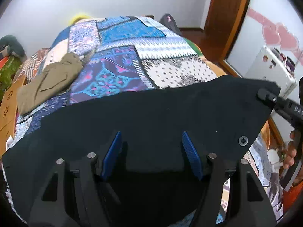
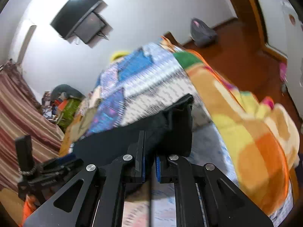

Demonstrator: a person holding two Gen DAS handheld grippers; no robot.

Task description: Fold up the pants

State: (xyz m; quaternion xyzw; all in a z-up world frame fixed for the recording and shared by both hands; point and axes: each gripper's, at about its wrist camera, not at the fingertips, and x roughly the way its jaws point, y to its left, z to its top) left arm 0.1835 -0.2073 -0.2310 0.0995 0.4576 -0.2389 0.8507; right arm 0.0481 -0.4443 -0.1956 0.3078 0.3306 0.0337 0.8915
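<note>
A: The black pants [image 1: 151, 113] are lying spread across the patchwork bedspread [image 1: 117, 56], filling the lower half of the left wrist view.

B: And the left gripper [image 1: 151, 149] is hovering over that dark cloth with its blue pads [image 1: 112, 151] standing well apart. I cannot tell whether they are touching the fabric, but nothing is pinched between them.

A: Out at three o'clock in that same view, the right gripper [image 1: 265, 95] is biting the corner of the pants, with a hand [image 1: 290, 151] showing below it at about four o'clock.

B: The right wrist view is confirming it: the right gripper [image 2: 149, 167] is squeezed nearly closed, and a bunched fold of the pants [image 2: 170, 128] is rising from its fingers toward twelve o'clock. The picture is blurring.

A: Olive trousers [image 1: 49, 83] are sitting at ten o'clock on the bedspread, apart from the black pair.

B: And an orange and yellow blanket [image 2: 255, 141] is lying at three o'clock beside the right gripper.
</note>
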